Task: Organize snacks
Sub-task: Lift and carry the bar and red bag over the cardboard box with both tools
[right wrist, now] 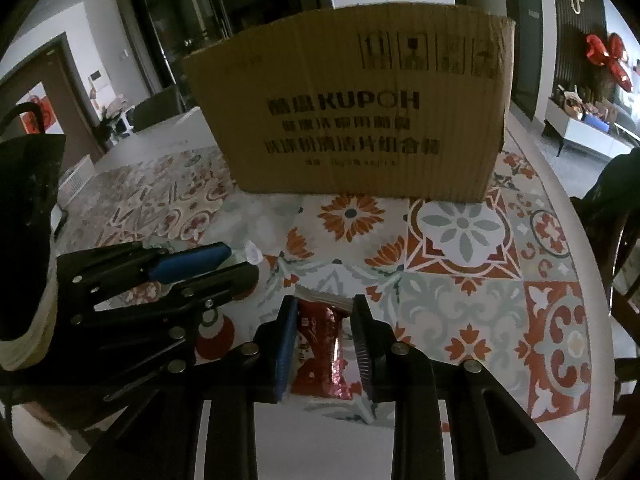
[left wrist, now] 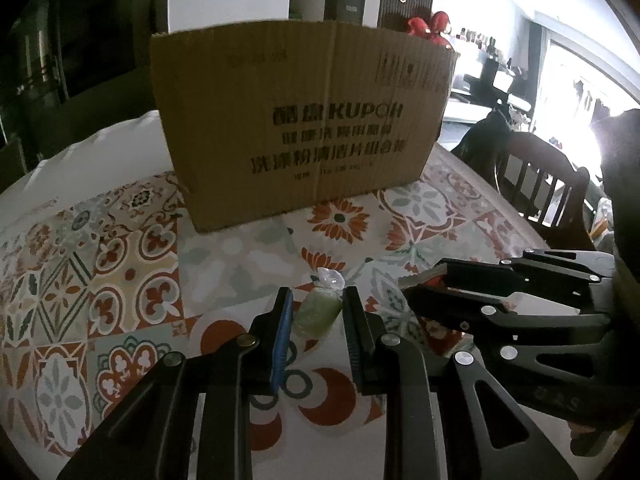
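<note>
1. In the left wrist view, our left gripper (left wrist: 316,312) has its jaws drawn in narrow around a green candy in a clear twisted wrapper (left wrist: 318,314), which lies on the patterned tablecloth (left wrist: 120,260). The right-hand black finger touches the candy; at the blue pad on the other side we cannot tell whether a sliver of gap remains. We read this as the grasping step.

2. Just to the right in the same view, our right gripper (left wrist: 420,284) lies low over the cloth with something red showing between its fingers.

3. Beyond both stands the cardboard box (left wrist: 304,120), upright on the table, well apart from the candy. Its front reads "KUPOH" in bold, with Chinese lines beneath that are too blurred for us to read, and handling symbols at the upper right.

4. In the right wrist view, our right gripper (right wrist: 324,340) has its jaws closed on a red foil snack packet (right wrist: 320,344), which rests on the cloth. White script on the packet is too small to read.

5. Our left gripper (right wrist: 236,262) shows at the left, with the candy's clear twisted end just past its tips.

6. The box (right wrist: 360,120) shows the same "KUPOH" lettering here.

7. We judge that the next move calls for lifting both snacks clear of the cloth and carrying them over the box's tall front wall, high enough not to catch its rim.
</note>
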Available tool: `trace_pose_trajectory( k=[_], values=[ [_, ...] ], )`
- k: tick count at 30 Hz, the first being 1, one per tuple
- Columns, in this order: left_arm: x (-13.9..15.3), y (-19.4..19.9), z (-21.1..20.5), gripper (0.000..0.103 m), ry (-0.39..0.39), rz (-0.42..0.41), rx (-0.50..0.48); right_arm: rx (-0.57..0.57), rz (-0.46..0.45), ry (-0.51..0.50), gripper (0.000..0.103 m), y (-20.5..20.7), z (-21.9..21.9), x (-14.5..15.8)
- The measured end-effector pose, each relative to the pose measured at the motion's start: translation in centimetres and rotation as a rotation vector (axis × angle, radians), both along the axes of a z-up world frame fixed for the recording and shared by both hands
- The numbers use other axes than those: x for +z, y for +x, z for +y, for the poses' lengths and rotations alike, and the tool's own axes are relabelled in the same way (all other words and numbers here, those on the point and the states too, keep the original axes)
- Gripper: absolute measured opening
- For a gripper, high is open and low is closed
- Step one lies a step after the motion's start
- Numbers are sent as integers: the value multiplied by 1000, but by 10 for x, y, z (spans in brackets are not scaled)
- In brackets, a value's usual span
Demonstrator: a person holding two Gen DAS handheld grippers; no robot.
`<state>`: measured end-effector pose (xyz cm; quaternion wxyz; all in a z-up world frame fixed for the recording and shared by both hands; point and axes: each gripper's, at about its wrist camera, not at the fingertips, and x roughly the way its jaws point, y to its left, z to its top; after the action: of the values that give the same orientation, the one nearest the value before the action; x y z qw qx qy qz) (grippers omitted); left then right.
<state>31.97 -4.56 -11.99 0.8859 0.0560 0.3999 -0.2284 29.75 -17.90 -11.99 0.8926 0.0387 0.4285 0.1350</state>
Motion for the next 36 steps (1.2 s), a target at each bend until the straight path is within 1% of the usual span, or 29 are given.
trace_pose_trajectory(
  k=[8, 10, 15, 21, 28, 36],
  values=[
    [22, -11, 7, 25, -39, -40, 26, -7, -36, 10, 28, -9, 0, 15],
    [29, -14, 10, 25, -52, -56, 31, -7, -55, 7, 26, -12, 1, 21],
    [45, -20, 13, 25, -70, -95, 42, -16, -109, -5, 26, -18, 2, 36],
    [66, -24, 13, 25, -91, -145, 46, -33, -155, 7, 26, -23, -3, 54],
    [96, -23, 12, 25, -112, -214, 49, -46, -231, 17, 26, -23, -7, 85],
    [129, -11, 11, 25, -125, -292, 67, -60, -316, 14, 26, -13, -12, 119]
  ],
)
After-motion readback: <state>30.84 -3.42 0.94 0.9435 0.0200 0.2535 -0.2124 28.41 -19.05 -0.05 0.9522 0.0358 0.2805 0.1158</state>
